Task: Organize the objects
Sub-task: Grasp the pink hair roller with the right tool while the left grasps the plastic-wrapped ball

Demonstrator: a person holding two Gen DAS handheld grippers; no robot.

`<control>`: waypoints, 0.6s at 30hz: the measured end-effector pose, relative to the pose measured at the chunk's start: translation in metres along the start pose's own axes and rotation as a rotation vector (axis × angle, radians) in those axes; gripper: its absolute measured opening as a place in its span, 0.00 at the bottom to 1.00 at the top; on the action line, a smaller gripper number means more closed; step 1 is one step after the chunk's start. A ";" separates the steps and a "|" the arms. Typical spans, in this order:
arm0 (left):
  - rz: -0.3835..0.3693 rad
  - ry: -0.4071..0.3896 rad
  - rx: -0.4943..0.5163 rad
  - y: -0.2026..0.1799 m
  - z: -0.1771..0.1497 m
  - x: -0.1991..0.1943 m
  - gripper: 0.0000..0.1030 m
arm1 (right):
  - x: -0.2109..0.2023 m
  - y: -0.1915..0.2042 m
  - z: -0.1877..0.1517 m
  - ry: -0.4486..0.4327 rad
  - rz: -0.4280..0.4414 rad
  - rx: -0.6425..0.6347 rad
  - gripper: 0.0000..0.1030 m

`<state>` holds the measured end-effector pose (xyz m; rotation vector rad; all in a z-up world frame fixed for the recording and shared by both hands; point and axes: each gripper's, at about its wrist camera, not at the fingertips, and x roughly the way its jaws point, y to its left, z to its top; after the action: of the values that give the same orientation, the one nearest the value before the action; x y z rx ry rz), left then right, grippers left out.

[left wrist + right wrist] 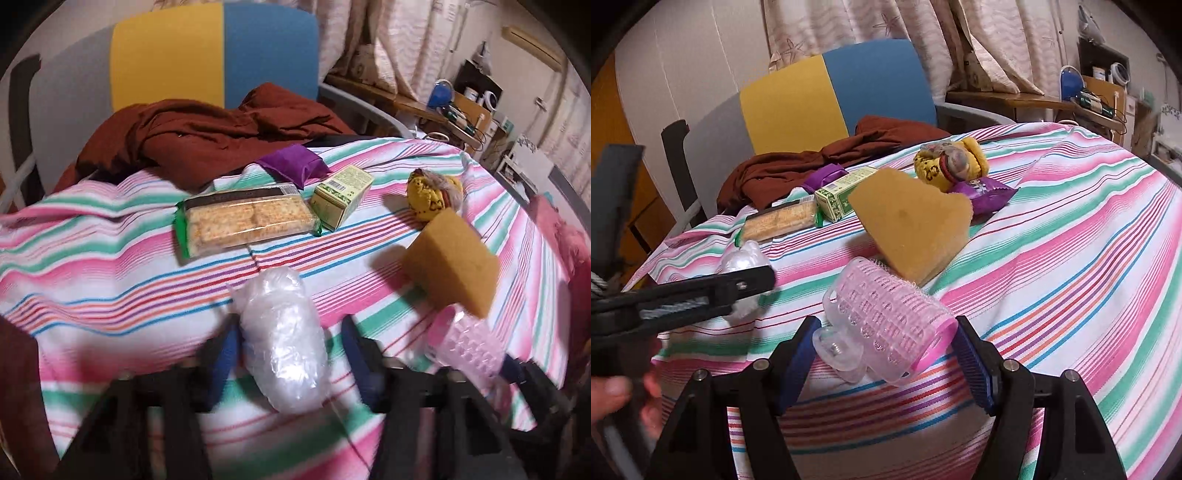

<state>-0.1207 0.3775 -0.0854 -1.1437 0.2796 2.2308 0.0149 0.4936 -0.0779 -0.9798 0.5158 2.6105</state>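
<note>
Striped cloth [110, 266] in pink, green and white covers the bench, and every loose thing lies on it. The left gripper [286, 347] has its blue pads either side of a clear plastic bundle [284, 339] near the front edge; one pad lies against the bundle, the other shows a sliver of cloth beside it, so whether it truly pinches I cannot tell. The right gripper [882, 354] straddles a pink hair roller [890, 328], which lies with a clear plastic clip [838, 350] between the spread fingers; the roller's pink end sits just beside one pad, and a firm grip is not clear. In the right wrist view, the roller's bristles seem to catch a tan sponge [916, 229], which stands tilted just behind it.

Toward the far edge lie a cracker packet [247, 221], a green carton [341, 195] just beside it, and a purple pouch [291, 164] behind them. A yellow spotted bundle [432, 195] rests nearer the far right corner, with a purple snack wrapper [984, 194] beside it. Rust-brown fabric [207, 136] is heaped at the far edge, before a yellow and blue chair back [214, 55].
</note>
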 end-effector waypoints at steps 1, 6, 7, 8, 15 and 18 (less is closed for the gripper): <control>0.023 -0.033 0.034 -0.003 -0.006 -0.001 0.36 | 0.000 0.000 0.000 -0.003 0.002 0.001 0.70; 0.035 -0.090 0.112 -0.008 -0.023 -0.011 0.35 | -0.003 0.000 -0.002 -0.027 -0.001 0.002 0.70; 0.032 -0.091 0.106 -0.007 -0.023 -0.012 0.35 | -0.005 0.000 -0.002 -0.039 0.004 -0.001 0.70; 0.031 -0.091 0.101 -0.006 -0.023 -0.012 0.35 | -0.008 0.001 -0.003 -0.056 0.022 -0.007 0.70; 0.047 -0.095 0.065 -0.003 -0.029 -0.019 0.35 | -0.031 0.000 -0.005 -0.167 -0.007 -0.001 0.70; 0.033 -0.092 0.021 0.000 -0.037 -0.027 0.35 | -0.041 -0.043 -0.013 -0.201 -0.126 0.253 0.70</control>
<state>-0.0838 0.3498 -0.0864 -1.0295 0.2858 2.2963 0.0690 0.5195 -0.0687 -0.6410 0.6880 2.4222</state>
